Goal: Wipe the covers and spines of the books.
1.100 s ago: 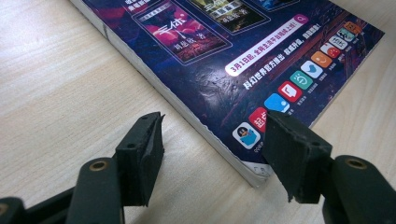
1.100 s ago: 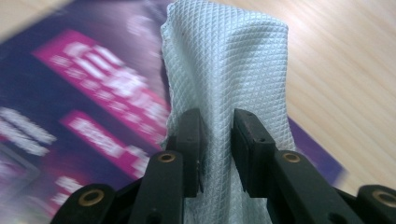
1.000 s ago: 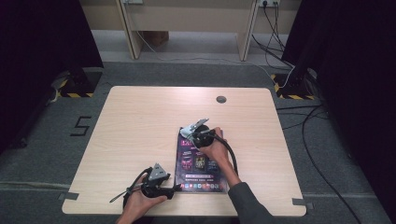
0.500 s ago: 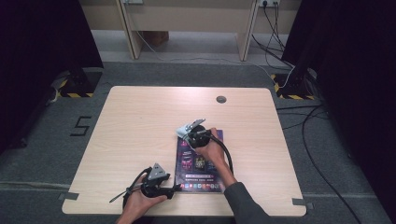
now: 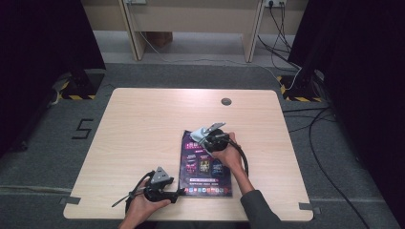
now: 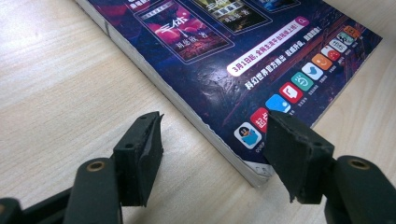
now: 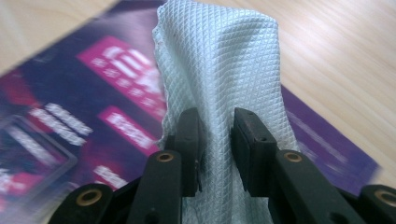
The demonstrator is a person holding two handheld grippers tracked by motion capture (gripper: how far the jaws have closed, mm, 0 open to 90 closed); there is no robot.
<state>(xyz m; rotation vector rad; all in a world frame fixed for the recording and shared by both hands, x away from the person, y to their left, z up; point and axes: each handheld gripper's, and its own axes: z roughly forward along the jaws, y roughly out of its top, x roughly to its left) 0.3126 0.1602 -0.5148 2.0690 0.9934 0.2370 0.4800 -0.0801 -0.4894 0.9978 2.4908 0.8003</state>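
The pale wooden table (image 5: 143,133) sat on grey carpet between dark curtains, with a light cabinet and trailing cables behind it. Nearest me, at the table's front edge, I had the left gripper (image 6: 212,154) low at the near left corner of the magazine (image 5: 206,164). Its jaws stood partly apart, one over bare wood and the other over the glossy cover's corner, gripping nothing. I judged it was there to steady the magazine, though I could not tell whether a pad actually touched it.

Farther out, at the magazine's far edge, the right gripper (image 7: 215,149) had its jaws pinched narrowly on a pale blue-grey cloth (image 7: 219,65), which bunched up between the pads and draped forward onto the cover. Compared with a second earlier, that hand had slid leftward along the top of the cover, carrying the cloth with it. I read that as a wiping stroke under way across the upper part, with the lower cover likely still to be done.

No container stood anywhere on the table.
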